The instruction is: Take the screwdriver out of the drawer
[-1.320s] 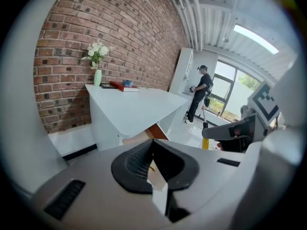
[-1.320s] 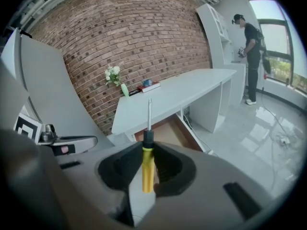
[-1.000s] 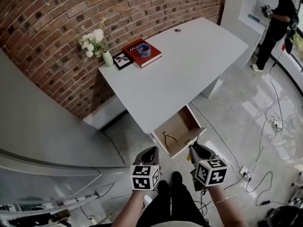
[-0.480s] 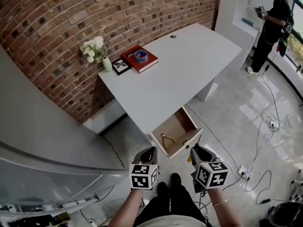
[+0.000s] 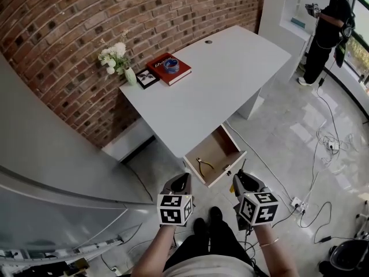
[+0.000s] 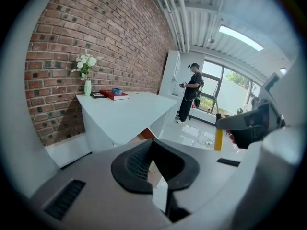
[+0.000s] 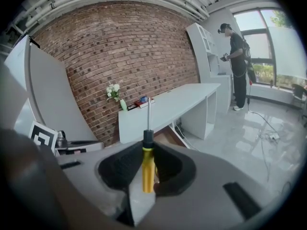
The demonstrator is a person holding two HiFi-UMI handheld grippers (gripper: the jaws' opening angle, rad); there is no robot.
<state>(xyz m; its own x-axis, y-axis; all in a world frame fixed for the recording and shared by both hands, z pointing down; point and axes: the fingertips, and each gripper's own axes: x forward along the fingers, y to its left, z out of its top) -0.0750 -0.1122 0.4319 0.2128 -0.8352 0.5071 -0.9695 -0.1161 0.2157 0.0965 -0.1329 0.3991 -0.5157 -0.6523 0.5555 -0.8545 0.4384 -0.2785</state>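
I see the screwdriver with a yellow handle, a black collar and a silvery shaft. The left gripper and right gripper are grey, black inside, each with black-and-white square markers. The surface is white, the drawer tan inside, the brick wall red-brown, and the book red.

Pliers lie in the drawer under the desk; a book and vase sit on top.
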